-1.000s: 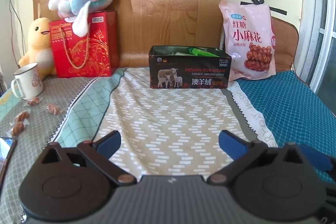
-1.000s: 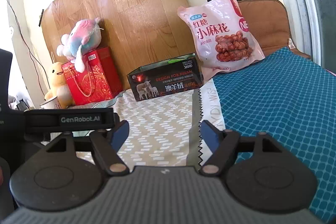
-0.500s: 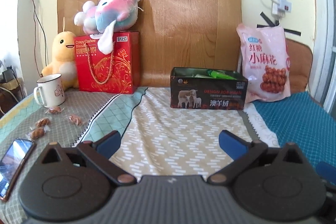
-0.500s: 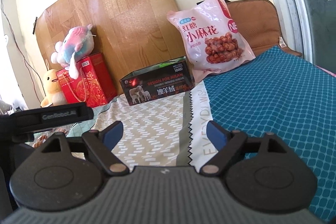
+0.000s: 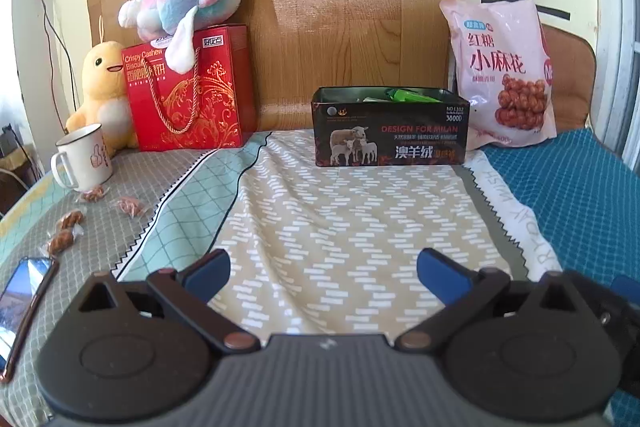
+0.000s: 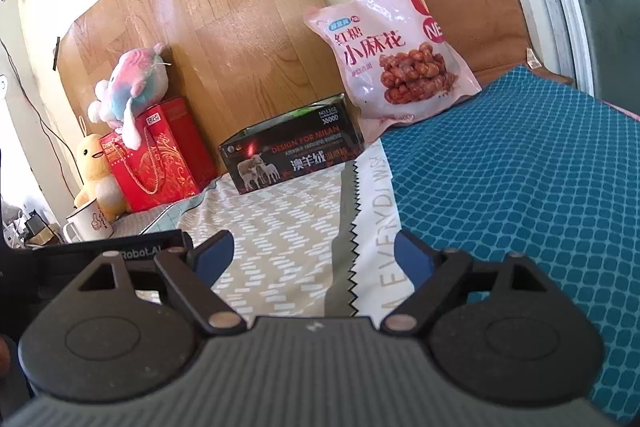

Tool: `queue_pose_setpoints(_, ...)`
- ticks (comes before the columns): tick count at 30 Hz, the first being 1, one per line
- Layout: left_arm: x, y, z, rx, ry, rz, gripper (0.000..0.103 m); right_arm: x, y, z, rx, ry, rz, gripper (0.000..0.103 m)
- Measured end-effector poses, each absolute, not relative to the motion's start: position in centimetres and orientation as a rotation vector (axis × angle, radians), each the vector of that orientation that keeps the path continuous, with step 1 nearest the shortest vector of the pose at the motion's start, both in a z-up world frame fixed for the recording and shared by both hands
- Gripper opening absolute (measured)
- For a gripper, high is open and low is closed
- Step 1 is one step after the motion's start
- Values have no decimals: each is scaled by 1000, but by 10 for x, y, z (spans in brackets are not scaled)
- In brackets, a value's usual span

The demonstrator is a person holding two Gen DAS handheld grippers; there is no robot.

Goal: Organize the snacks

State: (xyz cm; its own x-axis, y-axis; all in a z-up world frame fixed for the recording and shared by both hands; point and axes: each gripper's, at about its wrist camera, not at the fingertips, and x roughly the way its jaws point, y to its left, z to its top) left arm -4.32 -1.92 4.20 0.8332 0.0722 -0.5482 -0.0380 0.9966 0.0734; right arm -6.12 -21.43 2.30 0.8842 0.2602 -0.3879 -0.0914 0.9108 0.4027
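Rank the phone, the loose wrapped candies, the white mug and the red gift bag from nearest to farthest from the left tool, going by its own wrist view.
1. Phone: far left edge, level with the left tool.
2. Wrapped candies: scattered on the left, farther back.
3. White mug: left, just behind the candies.
4. Red gift bag: back left, against the wooden board.

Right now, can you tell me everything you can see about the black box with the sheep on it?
The black box is a low rectangular container, glossy like printed tin or card, though I cannot tell which. Its front shows three pale sheep, red "DESIGN FOR MILAN" lettering and white Chinese characters. It has no lid on, and a green packet pokes up inside. It sits flat and upright on the beige patterned cloth, close to the wooden board. The pink snack bag stands just to its right; I cannot tell whether they touch.
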Motion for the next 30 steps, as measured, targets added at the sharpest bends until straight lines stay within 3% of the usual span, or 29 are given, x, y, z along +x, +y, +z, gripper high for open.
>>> queue_pose_setpoints(30, -31, -37, 24, 146, 669, 46, 103, -51, -224, 8, 429, 505, 171, 91)
